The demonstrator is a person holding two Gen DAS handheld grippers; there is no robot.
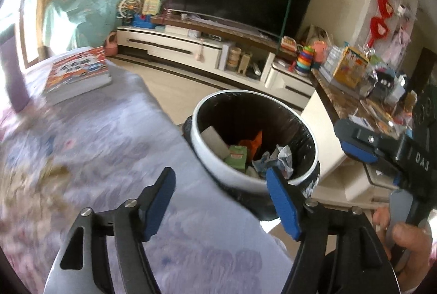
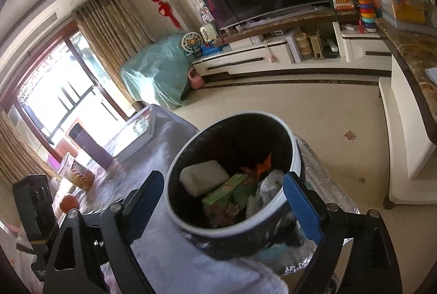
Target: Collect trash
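The trash bin [image 1: 207,160] [image 2: 296,154] has a white rim and a black liner and stands on the floor against the cloth-covered table. Inside lie a cardboard piece [image 1: 214,141], a green box [image 1: 237,157] [image 2: 229,193], an orange wrapper [image 1: 252,142] and crumpled paper [image 1: 275,160] [image 2: 269,182]. My left gripper [image 1: 220,176] is open and empty over the table's edge, beside the bin. My right gripper [image 2: 222,179] is open and empty, with its blue pads on either side of the bin's mouth. One of its fingers [image 1: 355,149] shows at the right of the left wrist view.
A thick book [image 1: 79,73] lies on the patterned tablecloth [image 1: 95,157]. An orange [image 2: 68,202] and a snack packet [image 2: 79,174] sit further along the table. Beyond the bin are bare floor [image 2: 314,103], a TV cabinet [image 1: 177,44] and a cluttered side counter [image 1: 355,92]. A hand [image 1: 407,245] grips a handle.
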